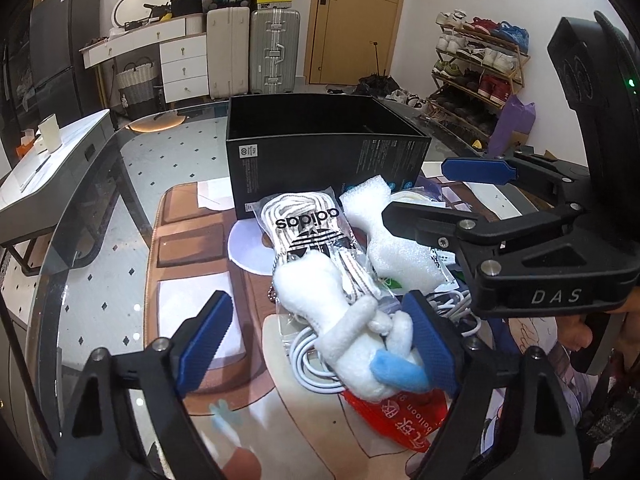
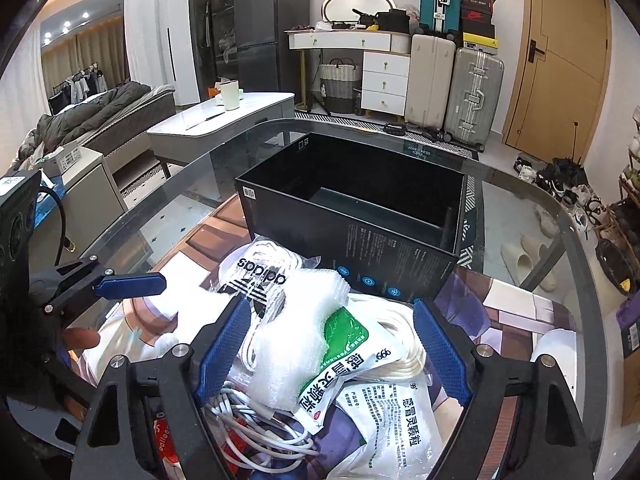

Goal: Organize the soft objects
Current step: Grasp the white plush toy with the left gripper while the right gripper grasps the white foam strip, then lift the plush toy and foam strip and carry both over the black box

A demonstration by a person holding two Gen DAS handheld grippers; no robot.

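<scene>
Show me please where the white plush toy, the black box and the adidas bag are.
white plush toy [image 1: 352, 332]: left wrist view, on its body.
black box [image 2: 352, 236]: right wrist view, on its near outer wall.
adidas bag [image 1: 304, 228]: left wrist view, on the printed logo.

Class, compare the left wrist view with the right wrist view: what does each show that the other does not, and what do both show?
Only the left wrist view shows the white plush toy, lying between the pads of the left tool, and a shoe rack by the wall. Only the right wrist view shows the green and white medicine sachets under the right tool, and a bed. Both show the black box, empty inside, the bag of shoelaces, the white foam, the white cable and the suitcases.
</scene>
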